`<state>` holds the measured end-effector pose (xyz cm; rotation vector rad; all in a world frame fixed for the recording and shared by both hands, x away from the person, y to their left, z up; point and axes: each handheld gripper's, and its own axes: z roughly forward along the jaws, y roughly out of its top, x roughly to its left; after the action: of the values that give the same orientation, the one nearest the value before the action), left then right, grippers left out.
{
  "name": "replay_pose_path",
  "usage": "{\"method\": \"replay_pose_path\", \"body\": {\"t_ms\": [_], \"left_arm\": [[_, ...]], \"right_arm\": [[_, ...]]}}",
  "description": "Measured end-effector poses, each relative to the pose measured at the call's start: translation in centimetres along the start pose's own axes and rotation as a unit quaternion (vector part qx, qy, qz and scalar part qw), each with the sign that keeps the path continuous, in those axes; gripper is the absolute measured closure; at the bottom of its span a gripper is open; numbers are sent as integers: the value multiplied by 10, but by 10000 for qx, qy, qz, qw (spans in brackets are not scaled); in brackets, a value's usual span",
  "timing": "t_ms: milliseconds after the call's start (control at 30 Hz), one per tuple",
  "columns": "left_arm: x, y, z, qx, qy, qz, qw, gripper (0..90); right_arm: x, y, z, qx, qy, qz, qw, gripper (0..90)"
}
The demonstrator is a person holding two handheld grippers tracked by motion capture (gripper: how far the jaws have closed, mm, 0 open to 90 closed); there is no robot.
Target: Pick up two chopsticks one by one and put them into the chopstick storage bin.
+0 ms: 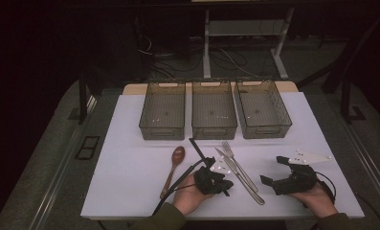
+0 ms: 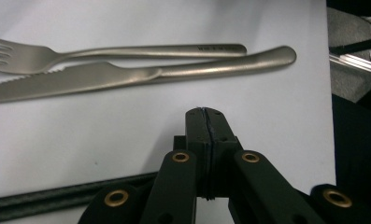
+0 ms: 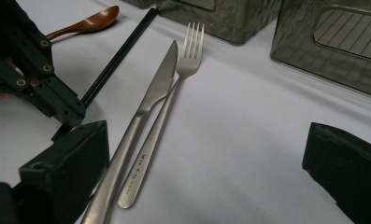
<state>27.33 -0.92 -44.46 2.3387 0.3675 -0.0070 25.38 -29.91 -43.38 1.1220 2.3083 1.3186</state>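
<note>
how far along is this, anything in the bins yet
Nothing looks done: the three bins appear to hold no cutlery. The knife, fork and spoon lie on the table. The left gripper is shut on nothing beside the knife handle; the right gripper is open near the knife and fork. All sorting remains.

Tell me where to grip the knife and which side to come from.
Grip the knife at its handle, near the rounded end toward the person. The fork lies tight along its right side, so come from above with one jaw on the knife's free left edge. The knife lies flat on the table, so the jaws probably must reach right down to the surface.
</note>
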Motion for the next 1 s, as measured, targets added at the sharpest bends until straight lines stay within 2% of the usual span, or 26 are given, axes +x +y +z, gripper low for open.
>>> {"method": "replay_pose_path", "body": {"t_ms": [33, 233, 300, 467, 600, 1000], "left_arm": [[-2, -1, 1, -24, 0, -55, 10000, 886], [-7, -7, -4, 153, -82, 47, 9998, 887], [-9, -10, -6, 133, -95, -30, 9999, 887], [-9, -17, -15, 213, -105, -52, 9997, 887], [-11, -23, -20, 191, -80, -184, 9996, 887], [-15, -34, -36, 262, -57, -351, 9990, 887]], "right_arm": [[0, 0, 0, 3, 3, 0, 10000, 2], [0, 0, 0, 8, -4, 11, 10000, 2], [0, 0, 0, 6, -3, 10, 10000, 2], [0, 0, 0, 2, -10, 7, 10000, 2], [0, 0, 0, 2, -10, 18, 10000, 2], [0, 0, 0, 4, -8, 24, 10000, 2]]}}
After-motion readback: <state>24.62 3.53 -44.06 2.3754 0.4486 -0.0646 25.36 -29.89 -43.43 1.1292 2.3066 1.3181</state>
